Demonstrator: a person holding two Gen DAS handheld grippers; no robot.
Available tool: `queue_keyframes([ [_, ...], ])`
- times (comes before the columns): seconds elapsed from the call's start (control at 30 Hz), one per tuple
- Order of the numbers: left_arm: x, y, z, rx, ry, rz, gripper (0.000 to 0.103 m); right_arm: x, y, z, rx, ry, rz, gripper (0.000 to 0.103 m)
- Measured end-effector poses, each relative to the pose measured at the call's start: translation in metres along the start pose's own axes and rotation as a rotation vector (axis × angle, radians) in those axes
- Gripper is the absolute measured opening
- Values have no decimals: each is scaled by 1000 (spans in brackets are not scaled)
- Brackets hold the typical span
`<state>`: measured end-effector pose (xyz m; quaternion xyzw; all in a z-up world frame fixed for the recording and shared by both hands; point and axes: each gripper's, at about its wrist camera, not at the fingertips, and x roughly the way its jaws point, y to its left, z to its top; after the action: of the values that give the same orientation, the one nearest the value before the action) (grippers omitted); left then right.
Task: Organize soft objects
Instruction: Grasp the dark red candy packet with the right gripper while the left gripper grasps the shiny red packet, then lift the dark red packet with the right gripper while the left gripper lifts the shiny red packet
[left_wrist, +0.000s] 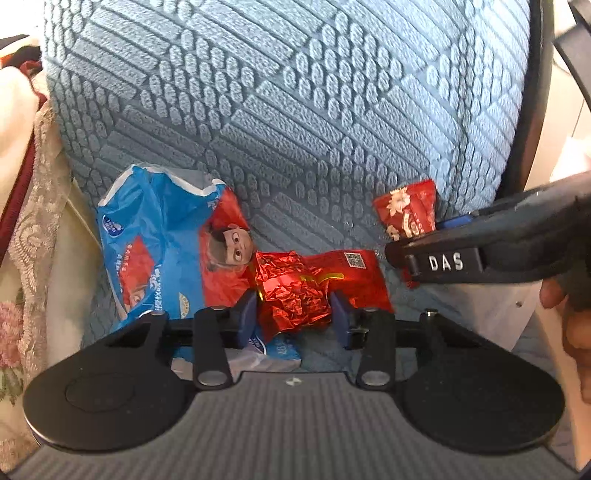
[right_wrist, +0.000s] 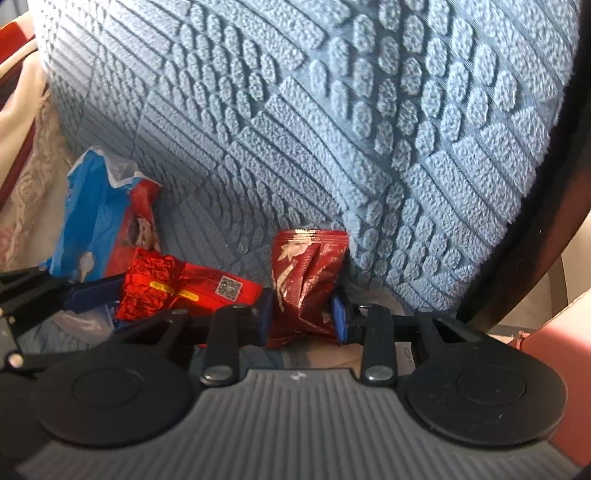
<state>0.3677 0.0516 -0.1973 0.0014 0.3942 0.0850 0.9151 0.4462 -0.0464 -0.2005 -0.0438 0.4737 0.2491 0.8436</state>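
The left gripper (left_wrist: 293, 317) clamps a crinkled red foil packet (left_wrist: 295, 295) lying on the blue cushion (left_wrist: 295, 129), beside a blue bag (left_wrist: 155, 243). The right gripper (right_wrist: 303, 317) pinches a dark red packet (right_wrist: 306, 280) against the cushion.

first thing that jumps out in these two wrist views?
The big blue cushion fills the background of both views. Against it the red packets pop: the left gripper straddles a crinkled foil packet, and the right gripper clamps a dark red sachet upright by the cushion's lower edge. A blue cartoon-printed bag lies crumpled at far left.
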Motion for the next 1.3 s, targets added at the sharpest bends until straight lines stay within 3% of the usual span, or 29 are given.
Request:
queue_keyframes([
  [0.37, -32, 16, -3, -90, -58, -44, 48, -22, -7, -3, 55, -7, 27, 35],
  [0.6, -56, 26, -4, -158, -45, -78, 48, -40, 11, -6, 54, 17, -21, 33],
  [1.3, -94, 39, -26, -221, -28, -104, 48, -95, 21, -19, 97, -14, -5, 32],
])
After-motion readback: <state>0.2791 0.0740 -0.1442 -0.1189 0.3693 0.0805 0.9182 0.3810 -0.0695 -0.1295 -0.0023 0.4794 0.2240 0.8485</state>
